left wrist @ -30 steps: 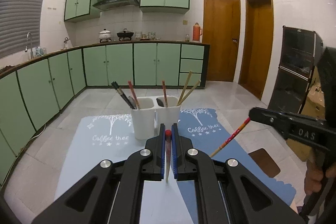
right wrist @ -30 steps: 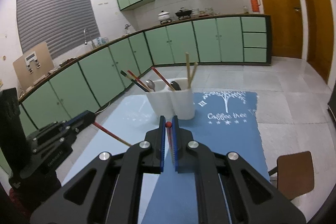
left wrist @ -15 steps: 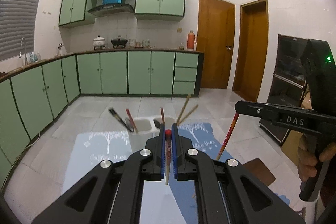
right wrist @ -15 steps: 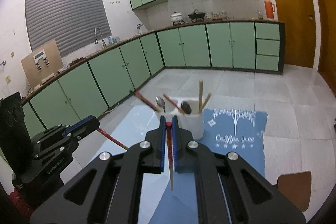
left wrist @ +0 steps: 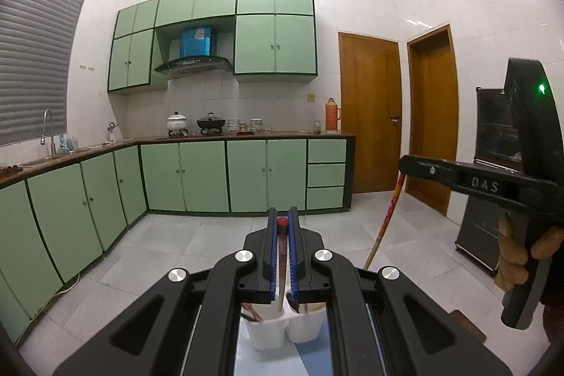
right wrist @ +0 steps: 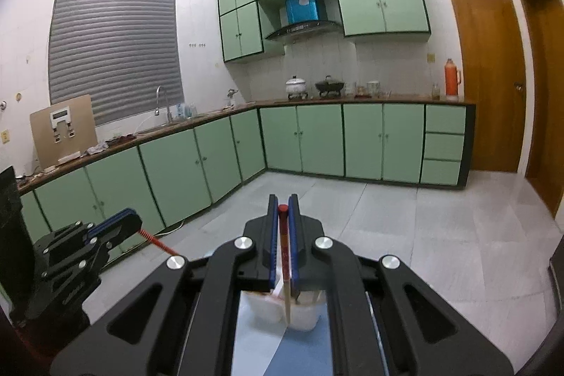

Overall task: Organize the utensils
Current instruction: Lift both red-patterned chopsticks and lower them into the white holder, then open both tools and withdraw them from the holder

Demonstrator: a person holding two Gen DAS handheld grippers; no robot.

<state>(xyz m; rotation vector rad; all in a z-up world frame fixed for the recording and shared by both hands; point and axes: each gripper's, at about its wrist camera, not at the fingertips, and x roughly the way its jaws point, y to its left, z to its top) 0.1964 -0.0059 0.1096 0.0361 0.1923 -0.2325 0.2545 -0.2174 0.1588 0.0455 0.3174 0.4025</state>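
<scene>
Left wrist view: my left gripper and right gripper each clamp one red-tipped chopstick; lower both slowly, plumb, into the white holder.

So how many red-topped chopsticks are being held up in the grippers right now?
2. One chopstick is clamped in the left gripper; the other chopstick is in the right gripper. Both hang above the white holder, where more may be hidden.
</scene>
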